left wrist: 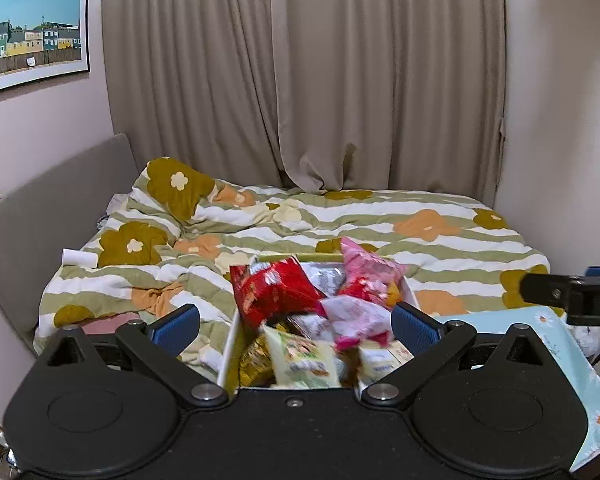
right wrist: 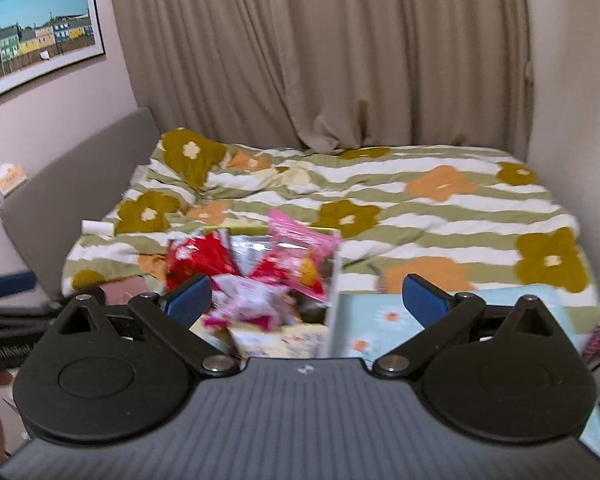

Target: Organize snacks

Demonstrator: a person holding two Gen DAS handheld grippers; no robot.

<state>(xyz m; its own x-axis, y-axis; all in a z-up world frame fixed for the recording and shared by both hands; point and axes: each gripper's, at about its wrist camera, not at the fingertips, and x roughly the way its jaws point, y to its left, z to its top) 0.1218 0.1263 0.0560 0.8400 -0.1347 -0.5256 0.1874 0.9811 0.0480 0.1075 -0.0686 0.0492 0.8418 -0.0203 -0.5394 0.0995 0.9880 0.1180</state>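
The left gripper (left wrist: 296, 322) stood with its jaws wide apart and nothing was held between its blue pads (left wrist: 178, 322). The right gripper (right wrist: 308, 298) was also fully spread, and its pads (right wrist: 424, 300) pressed on nothing. No earlier picture is given, so only this state can be told.

A white box (left wrist: 228, 356) lay on the bed, on a quilt (left wrist: 440, 236) with green stripes and big flowers. The box was filled high with snack packets. A red packet (left wrist: 276, 290) stood at its left side and a pink packet (left wrist: 366, 268) rose at its far right corner. A pale green packet (left wrist: 304, 358) lay at the near end, and a white and pink packet (left wrist: 358, 316) was between them. In both views the packets were partly blurred.

Just to the right of the box lay a light blue lid (right wrist: 384, 320) with daisy print, touching the box wall in the right wrist view. A small white roll (left wrist: 80, 258) lay on the quilt near the grey headboard (left wrist: 40, 216), well apart from the box. Beige curtains (left wrist: 300, 80) hung behind the bed, and a framed picture (left wrist: 32, 36) of coloured houses was on the left wall.
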